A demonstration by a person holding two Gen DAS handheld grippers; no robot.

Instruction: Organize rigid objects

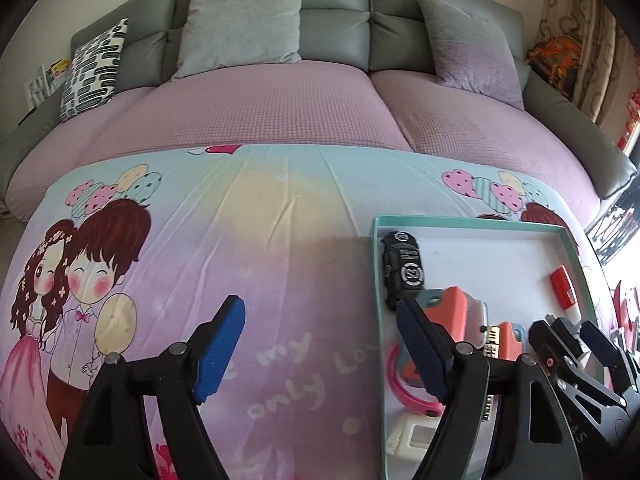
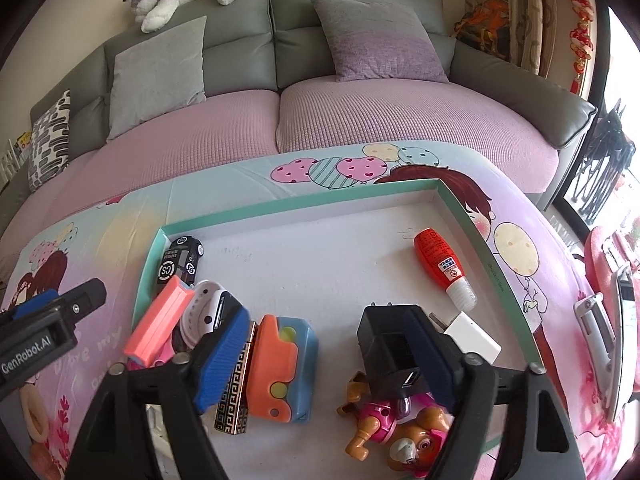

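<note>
While my left hand-held gripper (image 1: 320, 344) gaped over bedding reading "only", my spread right hand-held gripper (image 2: 326, 356) alone saw the puppy toy (image 2: 400, 432); "GenRobot.AI" showed.

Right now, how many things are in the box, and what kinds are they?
Toys (black car, puppy figure, orange and blue toy): 3
Plug chargers (black, white): 2
Red glue bottle: 1
Pink case: 1
Watch: 1
Patterned lighter: 1
Total I can see: 9. Some things near the grippers are partly hidden.
</note>
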